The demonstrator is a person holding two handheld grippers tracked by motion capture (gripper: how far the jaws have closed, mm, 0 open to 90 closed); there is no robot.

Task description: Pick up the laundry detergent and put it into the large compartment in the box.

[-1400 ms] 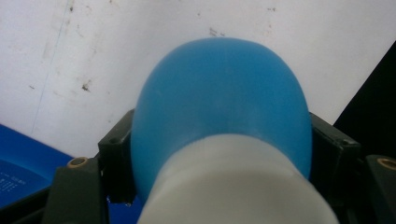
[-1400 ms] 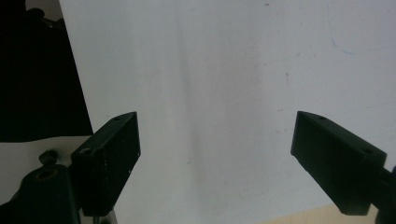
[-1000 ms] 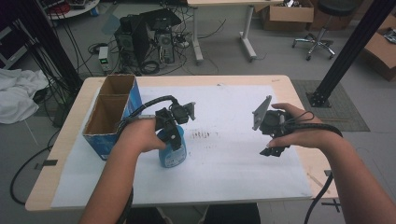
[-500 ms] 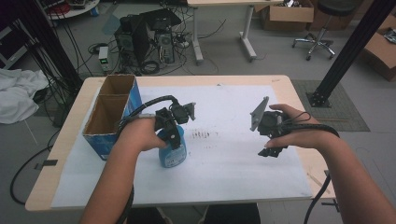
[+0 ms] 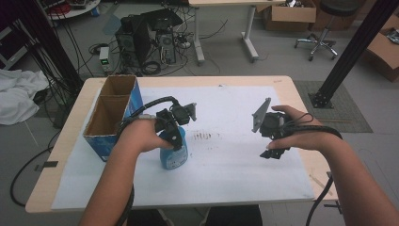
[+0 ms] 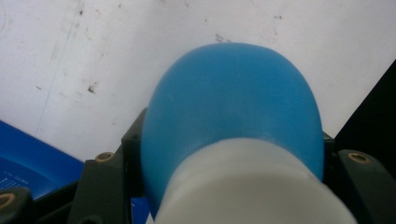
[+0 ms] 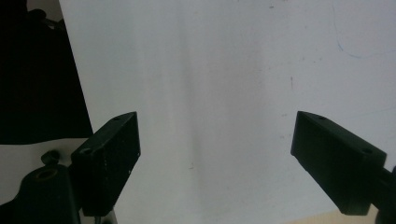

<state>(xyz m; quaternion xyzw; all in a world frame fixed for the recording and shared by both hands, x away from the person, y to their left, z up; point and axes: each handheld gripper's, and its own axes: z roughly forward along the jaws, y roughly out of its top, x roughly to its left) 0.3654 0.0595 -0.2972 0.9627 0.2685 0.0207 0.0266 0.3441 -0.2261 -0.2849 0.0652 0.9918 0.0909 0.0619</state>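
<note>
Your left gripper [image 5: 175,136] has its fingers clamped on the blue bottle [image 5: 173,153], one on each side of the rounded body just below the white cap, as the left gripper view makes plain [image 6: 233,116]; over the last second the bottle has not moved, standing upright on the white sheet [image 5: 226,183] at about 8 o'clock from the middle of the tabletop [image 5: 291,89], so the grasp looks settled and the lift or carry has not begun; your right gripper [image 5: 275,150] has only drifted a little toward you at roughly 3 o'clock, its fingers [image 7: 112,154] wide apart over bare sheet with nothing between them, so it appears free to help or to stay clear. The open cardboard box [image 5: 110,115] with blue sides stands just beside the bottle at its 10 o'clock, its near corner close to your left wrist; if the bottle is meant for it, you will likely need to rise above the rim first. The sheet toward 12 o'clock and between the two grippers is open; the near edge at 6 o'clock lies close behind your forearms.
</note>
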